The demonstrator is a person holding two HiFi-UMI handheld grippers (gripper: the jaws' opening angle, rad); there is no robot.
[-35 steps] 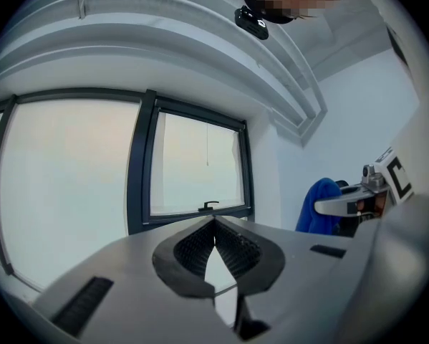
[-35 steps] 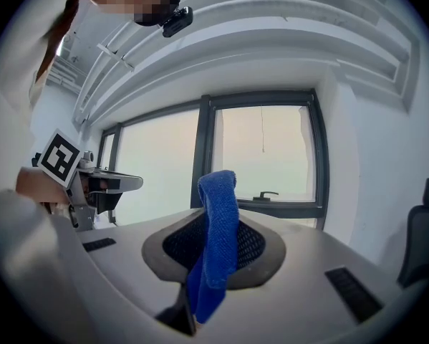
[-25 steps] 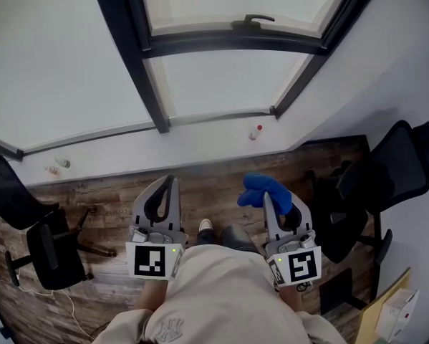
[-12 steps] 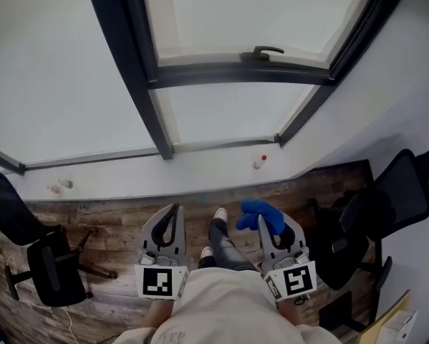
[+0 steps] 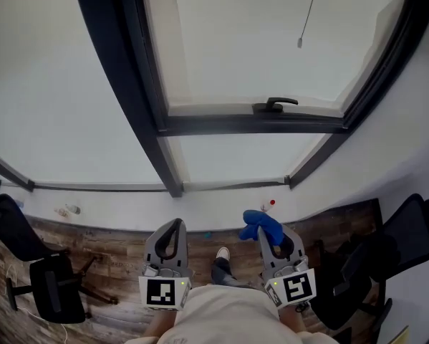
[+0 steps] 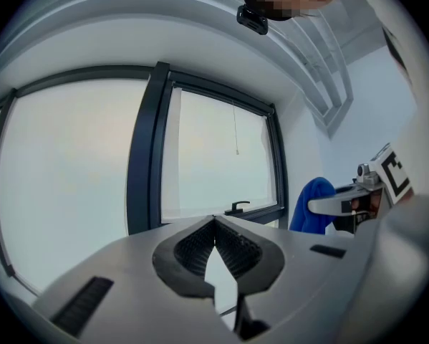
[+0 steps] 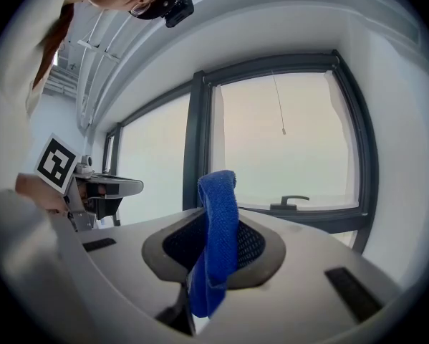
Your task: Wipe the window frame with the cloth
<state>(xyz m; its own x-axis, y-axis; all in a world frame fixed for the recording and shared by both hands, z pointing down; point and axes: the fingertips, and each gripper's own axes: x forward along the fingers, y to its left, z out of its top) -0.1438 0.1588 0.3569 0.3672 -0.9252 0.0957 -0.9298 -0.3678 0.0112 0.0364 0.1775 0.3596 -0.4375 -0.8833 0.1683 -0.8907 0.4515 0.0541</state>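
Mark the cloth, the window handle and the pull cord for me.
cloth [image 5: 261,225], head view, middle of the blue bundle.
window handle [image 5: 273,106], head view, middle of the dark lever.
pull cord [image 5: 299,43], head view, the small weight at its lower end.

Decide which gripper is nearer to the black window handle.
Right. The right gripper, shut on the blue cloth, sits almost straight below the window handle; the left gripper sits below it and well off to the left.

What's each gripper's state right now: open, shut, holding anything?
Left gripper: shut, nothing between its jaws.
Right gripper: shut on the blue cloth.
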